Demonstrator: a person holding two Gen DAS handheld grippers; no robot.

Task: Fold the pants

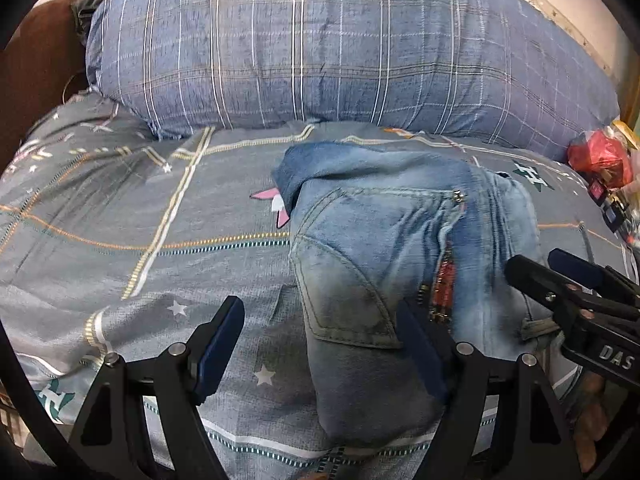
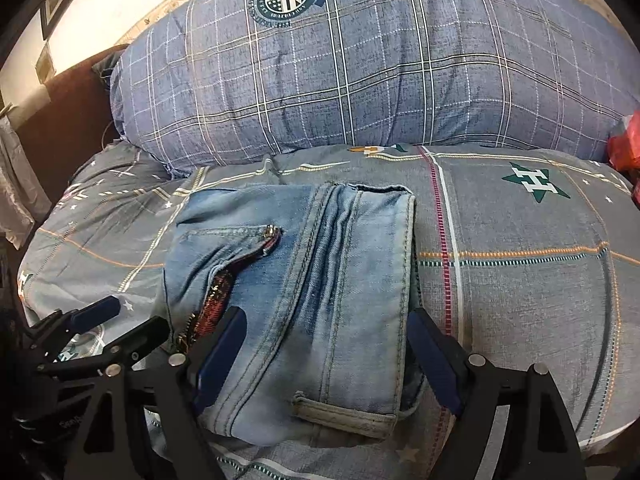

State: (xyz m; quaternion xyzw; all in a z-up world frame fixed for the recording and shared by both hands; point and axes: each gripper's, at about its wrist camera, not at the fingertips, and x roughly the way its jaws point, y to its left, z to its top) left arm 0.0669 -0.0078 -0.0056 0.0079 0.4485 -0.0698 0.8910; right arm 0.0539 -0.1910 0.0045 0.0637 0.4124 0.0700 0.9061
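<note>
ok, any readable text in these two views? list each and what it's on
"DAS": on the right gripper body, left wrist view.
"STARS": crest ribbon on the pillow.
"H": green star on the bedsheet.
Crest ring lettering: too small to read.
Jeans: no text.

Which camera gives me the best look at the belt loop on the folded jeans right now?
The right wrist view. There the belt loop lies sharp and whole on the near end of the folded jeans, between the open fingers of the right hand-held gripper. The left wrist view shows it only partly, beside the right hand-held gripper, blurred.
</note>
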